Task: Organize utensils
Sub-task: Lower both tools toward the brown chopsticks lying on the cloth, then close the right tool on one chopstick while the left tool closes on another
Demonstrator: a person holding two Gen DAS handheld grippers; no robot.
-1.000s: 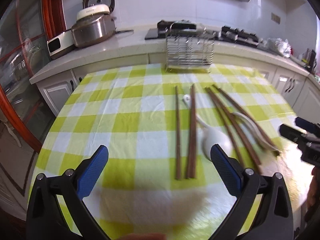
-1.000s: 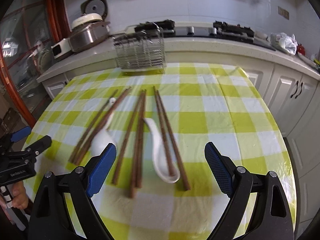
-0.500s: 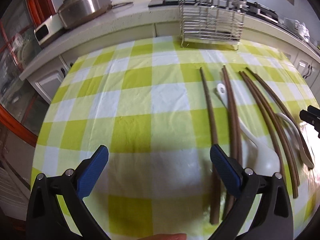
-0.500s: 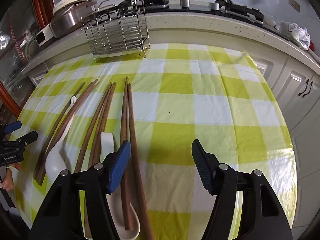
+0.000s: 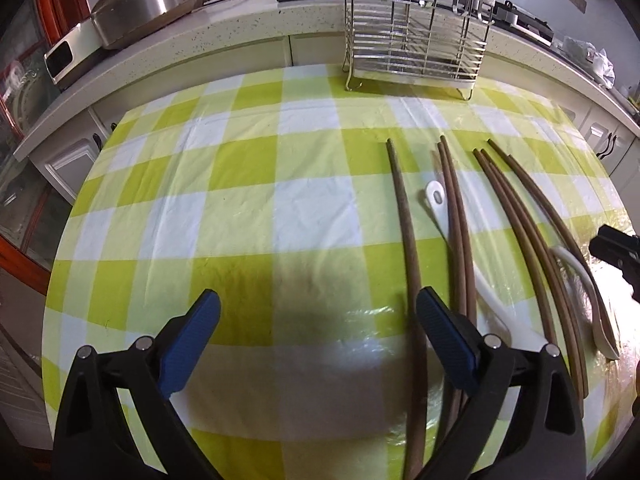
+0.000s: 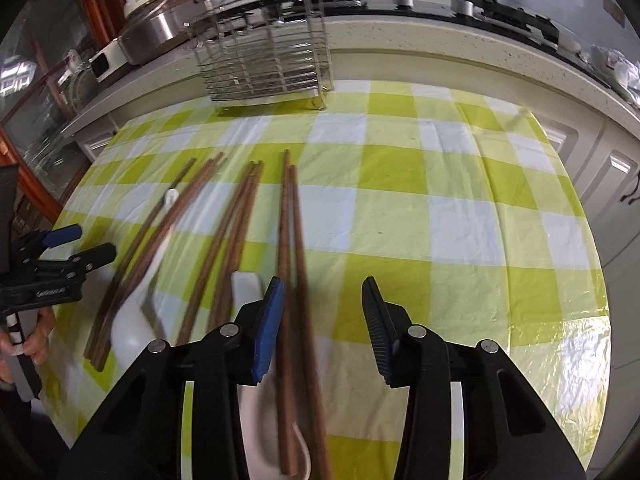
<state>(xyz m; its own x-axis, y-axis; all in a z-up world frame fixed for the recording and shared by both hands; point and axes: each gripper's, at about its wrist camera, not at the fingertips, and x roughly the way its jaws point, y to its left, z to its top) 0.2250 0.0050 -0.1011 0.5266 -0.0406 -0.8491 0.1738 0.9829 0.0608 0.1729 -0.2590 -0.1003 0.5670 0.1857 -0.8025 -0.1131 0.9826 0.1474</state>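
Kitchen counters with white cupboards wrap the far side, a steel cooker point(image 5: 148, 4) at eleven o'clock. Green-and-white checked cloth covers the bench point(image 5: 240, 208). Nothing looks sorted yet: the wire utensil rack point(image 5: 416, 36) at twelve o'clock appears empty, while all the brown chopsticks point(image 5: 406, 220) and two white spoons point(image 5: 436, 200) lie loose on the cloth. The right tool point(image 6: 322, 312) is closing around the rightmost chopstick pair point(image 6: 290, 216), pads not yet pressing. The left tool point(image 5: 318, 328) is spread wide over bare cloth, one chopstick just inside its right finger.
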